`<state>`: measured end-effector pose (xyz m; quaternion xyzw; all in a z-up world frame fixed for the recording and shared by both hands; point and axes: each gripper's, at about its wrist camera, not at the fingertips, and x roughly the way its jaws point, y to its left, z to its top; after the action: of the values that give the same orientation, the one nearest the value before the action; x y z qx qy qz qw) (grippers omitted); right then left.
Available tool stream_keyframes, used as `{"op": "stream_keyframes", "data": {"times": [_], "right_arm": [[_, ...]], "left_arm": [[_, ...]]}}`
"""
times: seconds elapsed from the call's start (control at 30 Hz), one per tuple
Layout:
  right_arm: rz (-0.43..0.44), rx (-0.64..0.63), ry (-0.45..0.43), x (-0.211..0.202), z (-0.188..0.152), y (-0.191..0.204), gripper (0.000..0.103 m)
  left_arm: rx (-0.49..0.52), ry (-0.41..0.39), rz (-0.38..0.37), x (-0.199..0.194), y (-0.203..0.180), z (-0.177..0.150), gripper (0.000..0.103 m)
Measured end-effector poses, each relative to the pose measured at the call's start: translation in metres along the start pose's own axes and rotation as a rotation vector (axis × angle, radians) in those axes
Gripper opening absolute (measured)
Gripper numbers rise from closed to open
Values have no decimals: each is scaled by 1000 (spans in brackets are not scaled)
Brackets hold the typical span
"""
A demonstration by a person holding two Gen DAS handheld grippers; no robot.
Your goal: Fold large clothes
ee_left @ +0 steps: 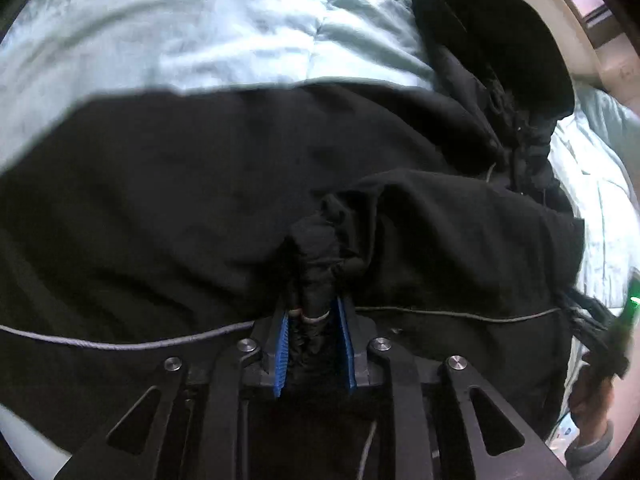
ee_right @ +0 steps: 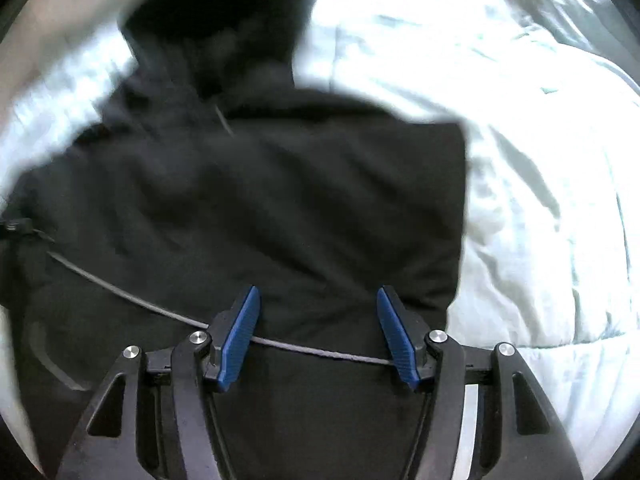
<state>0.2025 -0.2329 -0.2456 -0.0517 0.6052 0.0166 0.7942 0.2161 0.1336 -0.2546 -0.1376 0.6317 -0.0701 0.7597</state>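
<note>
In the left wrist view, the pale blue-green quilt fills the upper left, wrinkled and covering the bed, and below it lies the black hooded jacket, spread wide over the quilt with its straight edge running across the picture. A thin grey cord crosses the lower part of the jacket. In the middle, the left gripper is clenched on a bunched piece of the black fabric, probably the end of a sleeve, which stands up between the blue pads. To the right, the hood lies at the upper part of the jacket, and at the far right edge a hand with a grey sleeve is partly seen, blurred. In the right wrist view, the same jacket takes the left and the centre, with the hood at the top, all somewhat blurred. The right gripper hangs over the lower part of the jacket with its jaws released and well apart; only the grey cord passes in the gap, and the pads press on nothing. On the right side the quilt lies bare and bright
</note>
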Motion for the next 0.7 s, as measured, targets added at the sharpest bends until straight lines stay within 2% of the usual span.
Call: {"op": "stream_keyframes", "data": {"times": [0.1,0.13,0.23,0.27,0.33,0.37,0.43,0.5,0.6,0.7], "right_arm": [[18,23,26,12,4,-7,62],[21,32,36,9,6,-9,62],[18,9,19,-10,6,-10,62],[42,4,3,-19,5,-9,62],[119,0,-42,-42,-3,-8,62],[152,-8,-64,-56,-10,-5,62],[169,-39,-77,-69,-23,4,62],[164,-77,-57,-67,-39,17,62],[119,-83,22,-44,-54,31,60],[98,-65,73,-25,-59,31,59]], "left_arm": [[-49,-36,-59,-7,10,-5,25],[-41,-60,-59,-14,8,-7,26],[27,-157,-7,-44,-8,-22,27],[49,-192,17,-56,-16,-29,28],[63,-241,28,-74,-20,-36,37],[63,-259,20,-81,-22,-37,45],[64,-284,-63,-88,-31,-45,48],[64,-237,-129,-70,-44,-47,48],[42,-138,-87,-21,-56,-46,48],[-50,-49,-60,20,-43,-42,47]]}}
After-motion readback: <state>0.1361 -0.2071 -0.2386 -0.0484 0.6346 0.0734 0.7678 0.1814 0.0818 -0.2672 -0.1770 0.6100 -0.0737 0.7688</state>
